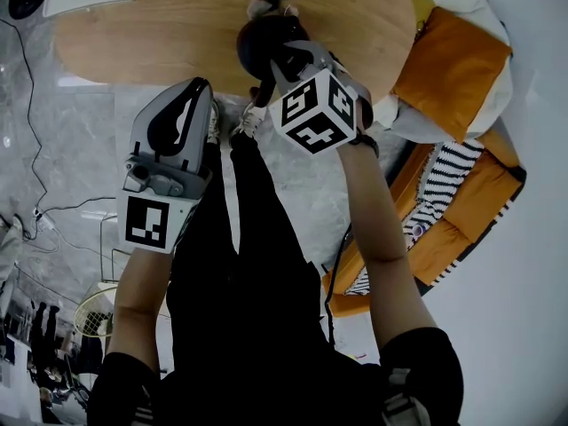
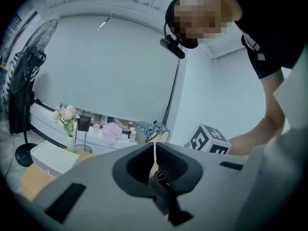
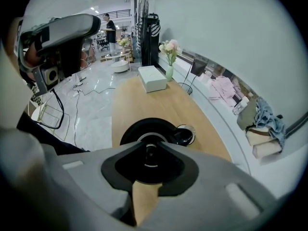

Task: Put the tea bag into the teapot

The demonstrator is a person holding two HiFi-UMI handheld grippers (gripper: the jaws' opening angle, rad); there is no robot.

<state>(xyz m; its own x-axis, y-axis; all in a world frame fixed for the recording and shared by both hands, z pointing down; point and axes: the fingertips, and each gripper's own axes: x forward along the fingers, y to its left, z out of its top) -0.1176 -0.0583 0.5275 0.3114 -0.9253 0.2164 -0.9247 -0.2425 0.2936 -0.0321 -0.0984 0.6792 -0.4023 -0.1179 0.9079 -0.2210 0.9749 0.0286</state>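
Observation:
A black teapot (image 1: pixel 256 38) stands near the front edge of the oval wooden table (image 1: pixel 160 25). My right gripper (image 1: pixel 273 67) points steeply down onto its top. In the right gripper view the teapot (image 3: pixel 131 131) fills the space under the right gripper (image 3: pixel 150 147), and the round lid knob (image 3: pixel 150 154) sits between the dark pads, which close in on both sides of it. My left gripper (image 1: pixel 197 89) hangs in front of the table edge, left of the teapot. In its own view the left gripper (image 2: pixel 155 152) has its jaws together with only a hairline gap. No tea bag shows in any view.
A small dark cup on a white saucer (image 3: pixel 186 134) stands just beyond the teapot. Farther along the table are a white box (image 3: pixel 152 78) and a vase of flowers (image 3: pixel 169 54). An orange sofa with a striped blanket (image 1: pixel 461 193) lies to the right.

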